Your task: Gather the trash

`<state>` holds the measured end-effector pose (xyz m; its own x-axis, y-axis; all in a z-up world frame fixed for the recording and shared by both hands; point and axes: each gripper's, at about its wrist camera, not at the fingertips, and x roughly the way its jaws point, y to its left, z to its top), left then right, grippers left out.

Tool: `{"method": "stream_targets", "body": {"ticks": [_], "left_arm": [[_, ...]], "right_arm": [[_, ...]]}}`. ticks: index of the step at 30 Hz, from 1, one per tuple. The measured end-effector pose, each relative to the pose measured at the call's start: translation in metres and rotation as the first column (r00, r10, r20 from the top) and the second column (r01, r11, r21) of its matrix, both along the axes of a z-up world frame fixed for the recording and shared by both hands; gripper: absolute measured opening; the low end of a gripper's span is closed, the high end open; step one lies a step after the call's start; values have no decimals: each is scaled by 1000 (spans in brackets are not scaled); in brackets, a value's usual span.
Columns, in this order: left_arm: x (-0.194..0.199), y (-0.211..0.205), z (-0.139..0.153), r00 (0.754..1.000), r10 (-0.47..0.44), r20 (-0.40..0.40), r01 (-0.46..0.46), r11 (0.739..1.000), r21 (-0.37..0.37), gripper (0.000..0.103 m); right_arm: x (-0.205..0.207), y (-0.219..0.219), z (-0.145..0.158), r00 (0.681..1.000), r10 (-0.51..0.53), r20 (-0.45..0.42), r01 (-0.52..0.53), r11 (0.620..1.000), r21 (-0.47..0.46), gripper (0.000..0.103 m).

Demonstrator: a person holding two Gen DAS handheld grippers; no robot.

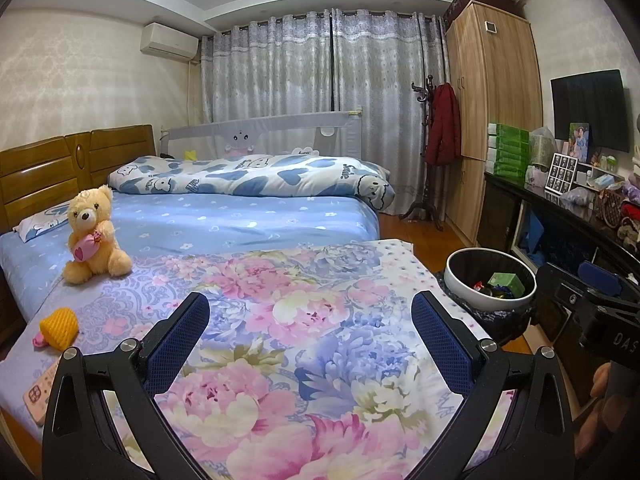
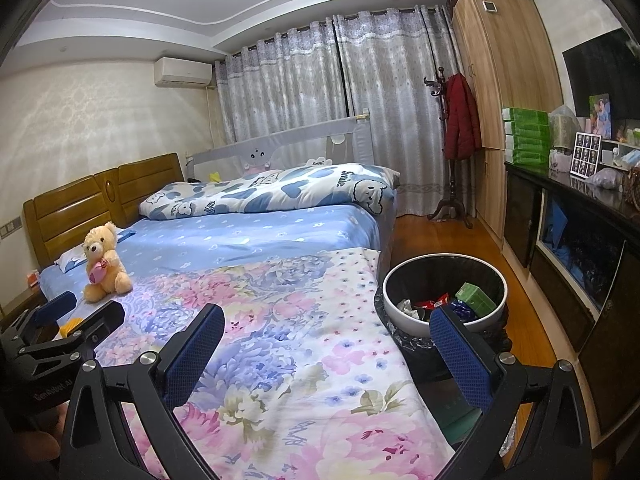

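I hold both grippers level over the floral quilt [image 1: 320,320], left gripper [image 1: 310,344] and right gripper [image 2: 326,354] spread wide, empty. Yellow foam net [image 1: 59,328] lies left; trash bin [image 2: 404,316] stands right, beside the bed.

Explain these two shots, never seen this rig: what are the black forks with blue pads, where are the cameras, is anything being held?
No robot arm here. A person holds one handheld two-finger claw in each hand, and each claw carries a fisheye camera looking forward along its fingers.

The left wrist view shows the left claw wide open and empty over the pink and purple floral quilt. At its right edge you see the right claw from outside. The right wrist view shows the right claw, also open and empty, reaching towards the round white-rimmed trash bin with a black liner beside the bed; the bin already holds wrappers and a green carton.

On the quilt lie a yellow foam fruit net, a pink scrap touching it, and a tan plush teddy bear.
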<state>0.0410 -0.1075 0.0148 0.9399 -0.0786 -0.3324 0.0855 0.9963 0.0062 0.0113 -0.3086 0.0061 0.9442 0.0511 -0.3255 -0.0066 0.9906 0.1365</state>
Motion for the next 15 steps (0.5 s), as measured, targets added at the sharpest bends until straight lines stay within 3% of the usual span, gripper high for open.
{"method": "stream_targets", "body": {"ticks": [15], "left_arm": [[6, 1, -10, 1000, -2, -21, 2, 1000, 4, 103]], "right_arm": [[2, 3, 0, 1000, 4, -9, -4, 1000, 2, 103]]}}
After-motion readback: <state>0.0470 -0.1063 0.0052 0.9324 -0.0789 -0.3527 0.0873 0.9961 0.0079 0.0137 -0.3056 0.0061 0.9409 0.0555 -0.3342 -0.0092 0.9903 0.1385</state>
